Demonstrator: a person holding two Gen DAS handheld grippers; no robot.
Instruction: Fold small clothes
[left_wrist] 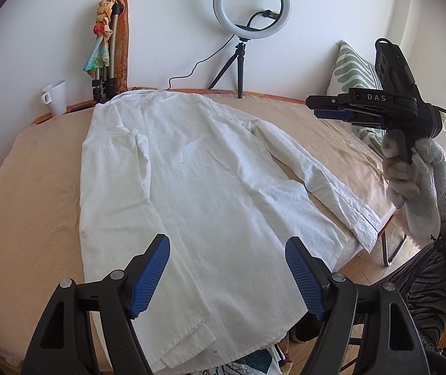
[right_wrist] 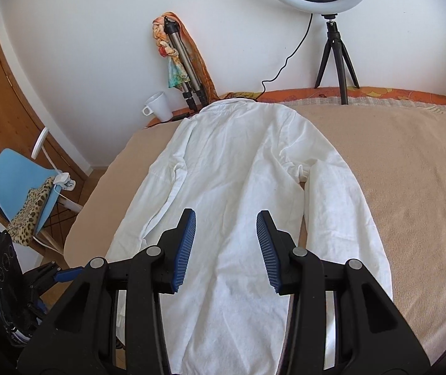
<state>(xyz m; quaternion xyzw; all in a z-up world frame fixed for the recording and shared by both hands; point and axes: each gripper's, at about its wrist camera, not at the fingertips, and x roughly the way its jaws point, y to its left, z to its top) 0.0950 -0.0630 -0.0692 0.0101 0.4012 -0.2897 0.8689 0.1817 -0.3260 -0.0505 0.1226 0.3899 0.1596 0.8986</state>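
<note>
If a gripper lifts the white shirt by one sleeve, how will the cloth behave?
The white shirt looks thin and creased, so it will likely hang limp. The sleeve would probably rise first, with the body dragging across the beige cover. It seems light.

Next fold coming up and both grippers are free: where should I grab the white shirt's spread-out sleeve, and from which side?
Take the sleeve at its cuff, coming from the table's near right edge. The cuff lies flat at that edge, a stiff doubled band, clear of the shirt body.
</note>
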